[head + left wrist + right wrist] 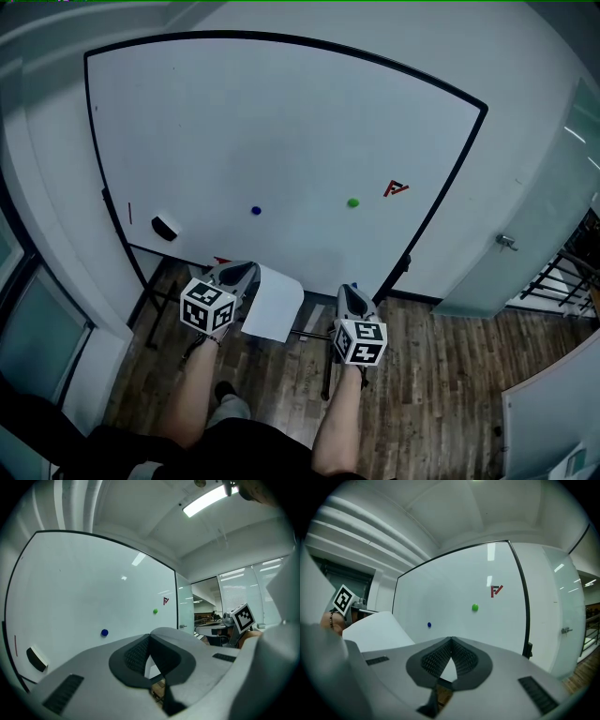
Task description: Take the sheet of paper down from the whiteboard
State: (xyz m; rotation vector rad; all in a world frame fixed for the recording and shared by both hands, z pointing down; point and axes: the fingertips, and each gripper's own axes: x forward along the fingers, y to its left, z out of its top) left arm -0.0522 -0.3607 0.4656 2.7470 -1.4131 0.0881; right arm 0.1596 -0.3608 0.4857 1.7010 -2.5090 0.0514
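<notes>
White paper (274, 305) hangs clear of the whiteboard (281, 141), pinched at its upper edge in your left hand-held gripper (248, 271), so grip firmly, draw it away smoothly, and hold the closed, empty right hand-held gripper (350, 292) aside.

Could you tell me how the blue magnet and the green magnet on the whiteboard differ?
The blue magnet is dark blue; the green magnet is bright green. The blue magnet sits left, nearer the eraser; the green magnet sits right, nearer the red logo. Both are small, round, and pin nothing.
</notes>
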